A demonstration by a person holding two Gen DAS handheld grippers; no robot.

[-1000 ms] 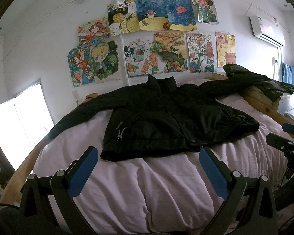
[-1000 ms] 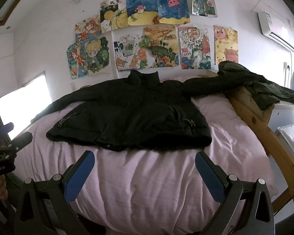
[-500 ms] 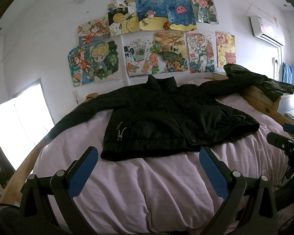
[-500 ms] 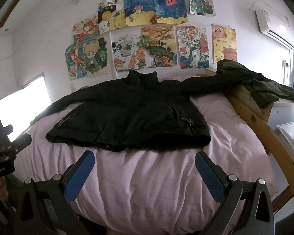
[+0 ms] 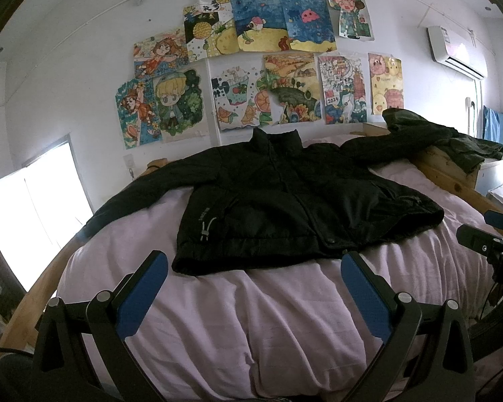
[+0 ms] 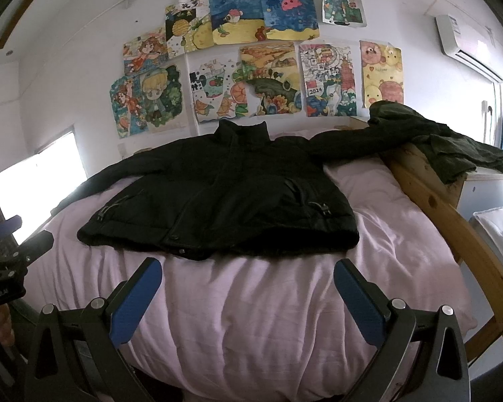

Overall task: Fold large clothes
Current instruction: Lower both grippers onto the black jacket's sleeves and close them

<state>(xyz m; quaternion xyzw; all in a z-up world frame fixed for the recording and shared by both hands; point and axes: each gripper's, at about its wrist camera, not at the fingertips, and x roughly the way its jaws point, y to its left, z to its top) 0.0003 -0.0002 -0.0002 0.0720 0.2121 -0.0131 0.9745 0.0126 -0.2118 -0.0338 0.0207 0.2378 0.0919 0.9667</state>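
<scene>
Black jacket [image 5: 285, 201] spread flat, front up, on the pink bedding [image 5: 268, 318] of a wooden-framed bed [image 6: 452, 221], collar toward the wall with the drawings [image 5: 261, 67]. Sleeves stretched out to both sides of the jacket: one toward the bright window [image 5: 26, 207], the other reaching onto the wooden frame, where a dark green garment [image 6: 452, 147] lies heaped just beyond the cuff. Hem of the jacket nearest both cameras.

Left gripper [image 5: 253, 268] spread wide apart, holding nothing, hovering over bare bedding just short of the jacket's hem. Right gripper [image 6: 248, 273] likewise released and empty, also short of the hem, not touching the jacket. White air conditioner [image 5: 457, 50] high on the wall, up and to the right of the jacket.
</scene>
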